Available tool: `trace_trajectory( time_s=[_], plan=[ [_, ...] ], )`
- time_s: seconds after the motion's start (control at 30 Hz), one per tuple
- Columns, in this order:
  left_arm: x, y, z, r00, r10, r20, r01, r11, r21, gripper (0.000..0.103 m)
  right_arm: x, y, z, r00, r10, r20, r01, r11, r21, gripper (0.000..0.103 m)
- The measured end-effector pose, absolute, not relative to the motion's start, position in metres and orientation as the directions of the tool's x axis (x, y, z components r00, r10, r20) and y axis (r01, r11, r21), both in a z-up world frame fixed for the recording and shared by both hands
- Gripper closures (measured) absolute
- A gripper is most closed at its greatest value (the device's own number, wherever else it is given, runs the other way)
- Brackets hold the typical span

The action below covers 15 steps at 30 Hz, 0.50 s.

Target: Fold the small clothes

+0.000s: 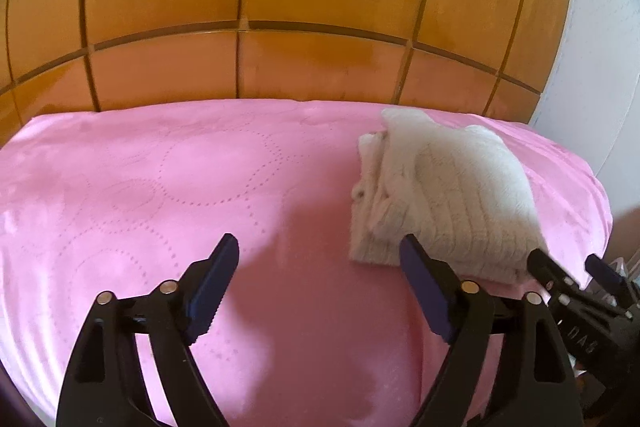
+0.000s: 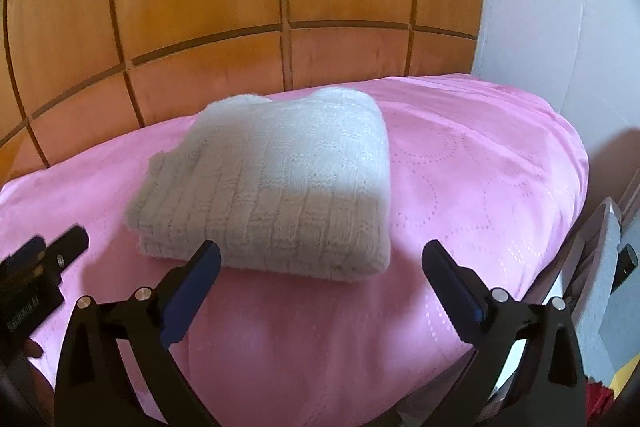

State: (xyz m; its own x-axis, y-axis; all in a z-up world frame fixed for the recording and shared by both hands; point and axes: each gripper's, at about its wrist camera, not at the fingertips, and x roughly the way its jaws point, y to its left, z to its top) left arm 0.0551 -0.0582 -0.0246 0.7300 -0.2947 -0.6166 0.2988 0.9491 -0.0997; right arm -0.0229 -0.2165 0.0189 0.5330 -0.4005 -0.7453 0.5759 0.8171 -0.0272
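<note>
A white knitted sweater point(image 1: 444, 195) lies folded into a thick rectangle on the pink bedspread point(image 1: 180, 187). It also shows in the right wrist view point(image 2: 276, 183), near the headboard side. My left gripper point(image 1: 320, 255) is open and empty, hovering above the bedspread just left of the sweater's near edge. My right gripper point(image 2: 320, 259) is open and empty, just in front of the sweater's near edge. The right gripper also shows at the right edge of the left wrist view point(image 1: 568, 267). The left gripper shows at the left edge of the right wrist view point(image 2: 56, 247).
A wooden panelled headboard point(image 1: 280, 7) stands behind the bed. A white wall point(image 2: 560, 7) is to the right. The bed's right edge point(image 2: 576, 187) drops off, with a grey object point(image 2: 608, 267) beside it.
</note>
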Motion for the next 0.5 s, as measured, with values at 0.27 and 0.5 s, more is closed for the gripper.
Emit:
trace_trajectory(
  time_s=[0.27,0.5],
  plan=[
    [0.045,-0.053,-0.026,0.753,-0.262,-0.604,0.279,0.958,-0.067,0.014,-0.022,-0.208,0.021,0.488,-0.478,-0.730,0.621,0.778,-0.095,0.002],
    [0.042,-0.054,-0.027,0.760,-0.240,-0.604,0.266,0.963,-0.048,0.011,-0.023,-0.202,0.016,0.492,-0.472,-0.731,0.611,0.786,-0.096,0.002]
  ],
)
